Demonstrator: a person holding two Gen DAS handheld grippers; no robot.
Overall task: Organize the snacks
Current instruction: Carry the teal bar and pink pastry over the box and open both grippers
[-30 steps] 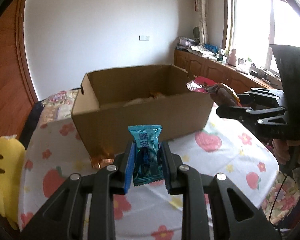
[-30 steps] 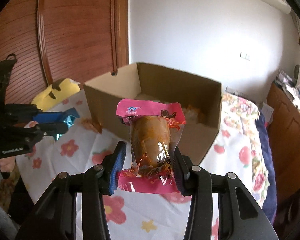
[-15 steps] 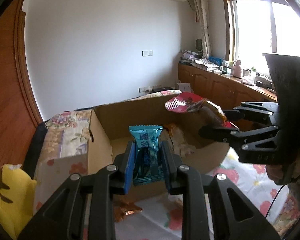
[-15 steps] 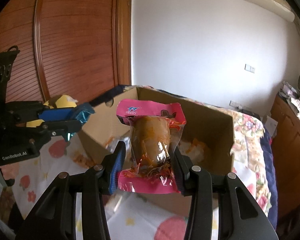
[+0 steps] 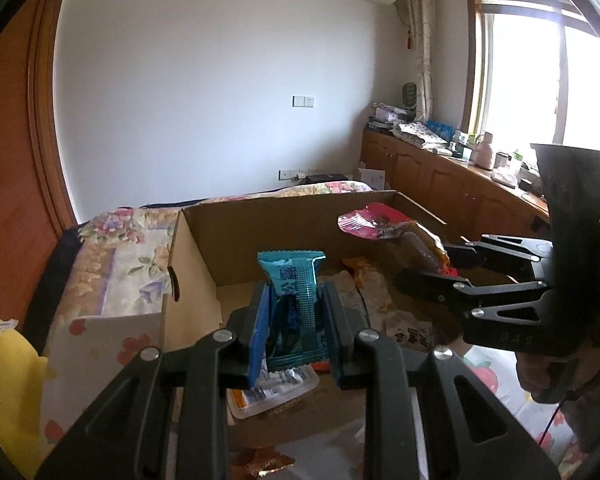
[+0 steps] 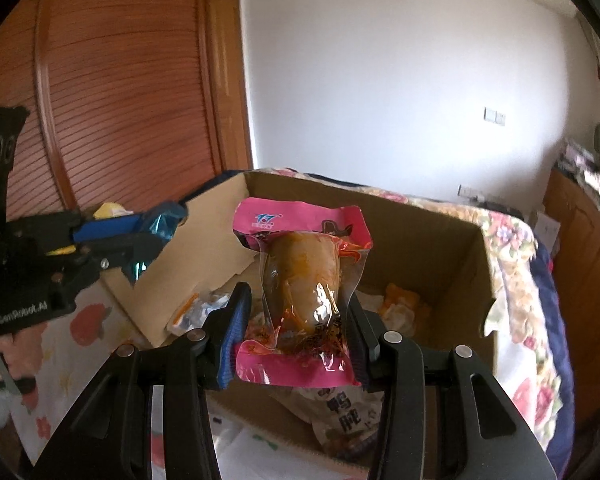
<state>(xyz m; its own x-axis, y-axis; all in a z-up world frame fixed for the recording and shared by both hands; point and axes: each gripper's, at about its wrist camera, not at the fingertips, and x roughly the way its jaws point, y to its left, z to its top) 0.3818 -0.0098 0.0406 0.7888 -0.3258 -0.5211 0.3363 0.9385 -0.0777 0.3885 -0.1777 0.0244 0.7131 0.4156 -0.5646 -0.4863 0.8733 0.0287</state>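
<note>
Left wrist view: left claw (image 5: pixel 296 320) clamped on teal packet (image 5: pixel 294 308), above open cardboard box (image 5: pixel 192 256).

Right wrist view: right claw (image 6: pixel 298 324) clamped on pink pouch (image 6: pixel 304 288) over box interior – drop-off step; next, spread jaws.

An open cardboard box (image 5: pixel 196 256) stands on a table (image 5: pixel 496 380), and all positions are given relative to it. Several snack packets (image 5: pixel 364 292) lie on its floor. Above its opening, toward the near left corner, the left gripper (image 5: pixel 296 320) holds an upright wrapped snack (image 5: pixel 294 280). Above its right side, the right gripper (image 6: pixel 296 332) holds a sealed pouch (image 6: pixel 304 280) upright. Behind the box lies a bed (image 5: pixel 116 248). To its right, along the window wall, runs a low cabinet (image 5: pixel 440 184). To its left stands a wooden door (image 6: pixel 112 92).
</note>
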